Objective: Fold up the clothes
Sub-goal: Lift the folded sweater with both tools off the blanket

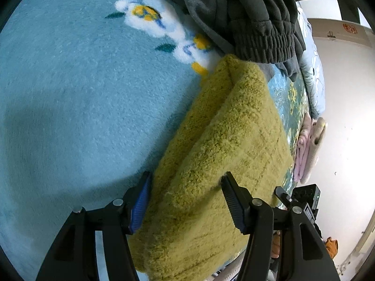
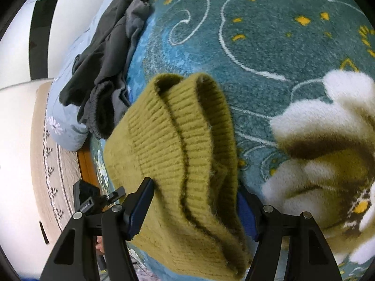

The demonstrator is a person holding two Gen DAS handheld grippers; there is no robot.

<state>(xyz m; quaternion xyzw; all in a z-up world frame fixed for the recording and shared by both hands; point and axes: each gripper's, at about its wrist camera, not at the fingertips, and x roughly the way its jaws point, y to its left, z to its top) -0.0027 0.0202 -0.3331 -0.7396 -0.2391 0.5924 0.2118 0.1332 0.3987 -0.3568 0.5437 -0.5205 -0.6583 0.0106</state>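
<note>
**Two hand-held grippers on a half-folded mustard sweater, with slips waiting**

We see a fuzzy mustard-yellow sweater lying on a plush blue blanket that covers a bed. It is folded over on itself in thick layers.

Our left hand-held gripper has its jaws spread apart, straddling one edge of the folded sweater. From this view we cannot tell whether the pads press the knit or only flank it.

Our right hand-held gripper also has its jaws wide, with the ribbed hem bunched between them. One pad is hidden behind the cloth, so we cannot tell if it bites.

A pile of dark grey clothes lies just beyond the sweater, touching or nearly touching its far end.

We judge these risks. The knit is thick and springy, so a closing jaw may catch only the top layer and the fold beneath may fall open. Uneven pulls from the two sides could skew the fold. Moving the sweater forward could drag the dark pile along.
</note>
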